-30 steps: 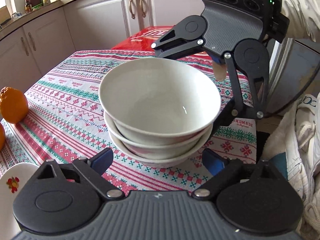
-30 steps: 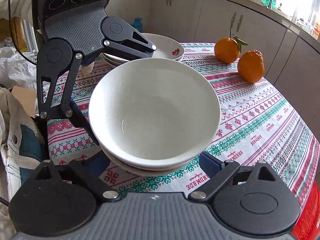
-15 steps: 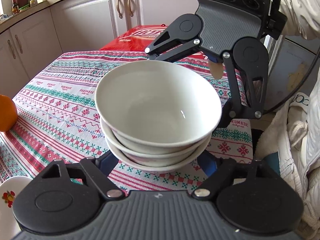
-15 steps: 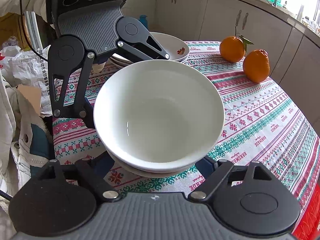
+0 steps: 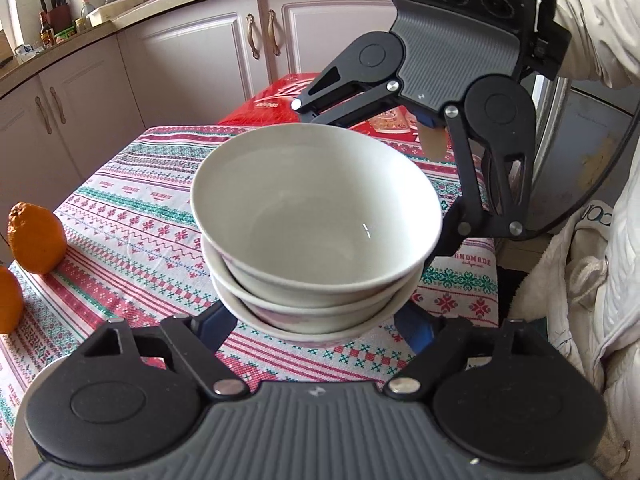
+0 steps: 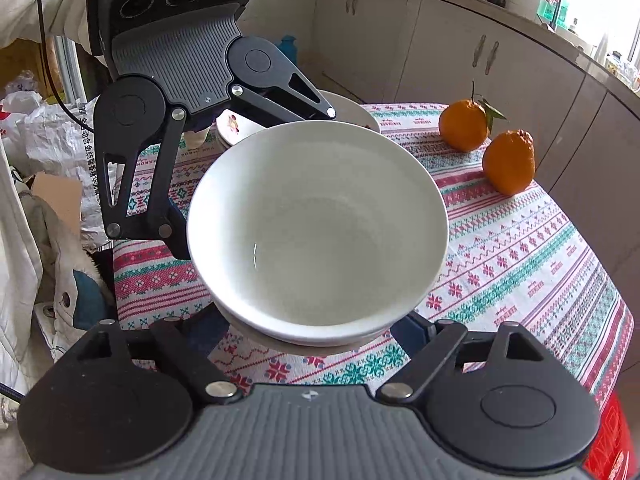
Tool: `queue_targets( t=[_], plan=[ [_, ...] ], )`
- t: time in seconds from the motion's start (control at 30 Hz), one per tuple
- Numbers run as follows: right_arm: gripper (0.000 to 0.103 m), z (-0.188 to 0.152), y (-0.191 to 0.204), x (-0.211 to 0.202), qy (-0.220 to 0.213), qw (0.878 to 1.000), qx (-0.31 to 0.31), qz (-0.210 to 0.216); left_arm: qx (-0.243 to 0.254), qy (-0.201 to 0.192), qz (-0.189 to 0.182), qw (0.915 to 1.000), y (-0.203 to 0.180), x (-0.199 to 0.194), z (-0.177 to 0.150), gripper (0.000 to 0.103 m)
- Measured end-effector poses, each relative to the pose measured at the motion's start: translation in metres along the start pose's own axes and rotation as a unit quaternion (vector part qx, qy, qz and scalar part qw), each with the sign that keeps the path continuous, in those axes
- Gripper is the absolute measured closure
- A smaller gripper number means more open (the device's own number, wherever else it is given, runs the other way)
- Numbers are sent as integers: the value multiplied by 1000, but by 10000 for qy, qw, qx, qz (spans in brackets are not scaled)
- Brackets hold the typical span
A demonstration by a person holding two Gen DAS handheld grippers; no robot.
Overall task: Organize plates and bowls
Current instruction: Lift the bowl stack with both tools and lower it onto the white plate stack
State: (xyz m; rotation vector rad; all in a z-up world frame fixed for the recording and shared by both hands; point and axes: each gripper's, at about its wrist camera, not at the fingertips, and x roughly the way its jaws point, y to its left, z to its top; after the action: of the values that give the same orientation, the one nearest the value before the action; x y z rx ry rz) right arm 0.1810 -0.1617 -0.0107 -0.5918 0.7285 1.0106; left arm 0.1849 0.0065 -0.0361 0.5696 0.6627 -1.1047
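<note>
My left gripper (image 5: 316, 320) and right gripper (image 6: 316, 328) flank the stack of bowls (image 5: 316, 216) over the patterned desk (image 5: 132, 216), fingers spread around its base; actual grip unclear.

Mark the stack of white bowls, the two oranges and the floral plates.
stack of white ceramic bowls (image 6: 320, 232): right wrist view, inside of top bowl.
two oranges (image 6: 508, 164): right wrist view, nearer orange's skin.
floral white plates (image 6: 234, 128): right wrist view, rim.

A table (image 6: 520, 264) wears a patterned red-and-green cloth. On it sit two oranges (image 6: 508, 162), stacked plates (image 6: 360, 114) and nested bowls (image 5: 316, 216).
</note>
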Motion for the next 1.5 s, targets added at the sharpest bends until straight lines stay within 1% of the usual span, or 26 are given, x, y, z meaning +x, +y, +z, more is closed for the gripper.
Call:
queue_targets(
  t=[0.27,0.4,0.6,0.73,0.9,1.23,1.5],
  plan=[
    [13,51,3,13,-148,9985,-524,40,-161,-90,530,9984,18,-44,-17,18],
    [13,81,2,31,-238,9966,-773,148,-286,-83,830,9961,32,-65,-30,18],
    [13,119,-2,68,-276,9930,-1105,321,-580,11,1155,9916,53,-83,-56,18],
    [13,134,-4,95,-211,9917,-1164,507,-802,124,1229,9891,66,-85,-75,18],
    [13,145,-9,120,-111,9912,-1124,684,-981,204,1216,9875,75,-85,-89,18],
    [13,150,-21,138,-11,9921,-933,842,-1108,219,1188,9865,86,-86,-99,18],
    [13,150,-24,141,-18,9922,-832,928,-1210,202,1166,9856,93,-84,-101,16]
  ],
)
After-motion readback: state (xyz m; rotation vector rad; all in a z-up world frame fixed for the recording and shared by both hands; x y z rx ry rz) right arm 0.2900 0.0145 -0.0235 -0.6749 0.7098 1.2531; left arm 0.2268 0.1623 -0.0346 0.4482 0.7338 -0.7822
